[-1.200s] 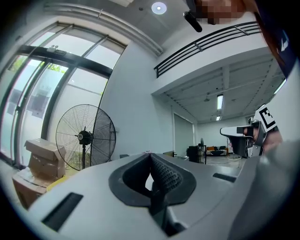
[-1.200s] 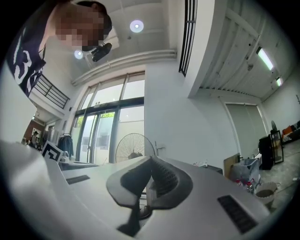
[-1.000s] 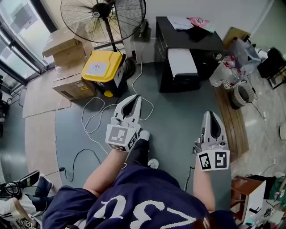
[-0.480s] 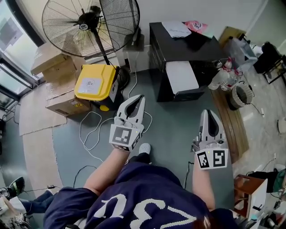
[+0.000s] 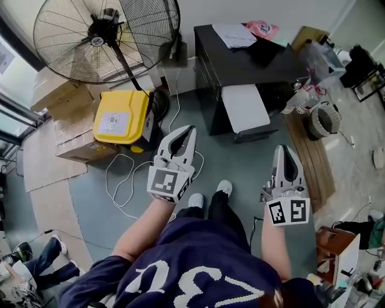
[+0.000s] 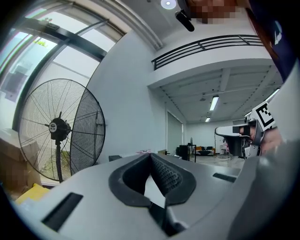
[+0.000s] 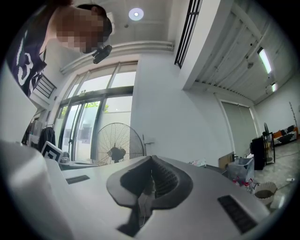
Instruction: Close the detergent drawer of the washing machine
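A big fan (image 5: 102, 39) fills the upper left, a black counter (image 5: 210, 51) sits at upper centre, and a yellow bin (image 5: 120, 117) lies below the fan. At mid-frame, the left tool (image 5: 189, 128) and right tool (image 5: 283, 147) are both fully closed, holding nothing. The detergent drawer is out of view.

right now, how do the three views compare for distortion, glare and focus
Head view: evenly lit and fairly sharp, only slightly bent at the edges, no glare on the fan. Left gripper view: heavy fisheye with black corners, and the window behind the fan is washed out. Right gripper view: same fisheye, the ceiling lamp flares, and the window is bright too.
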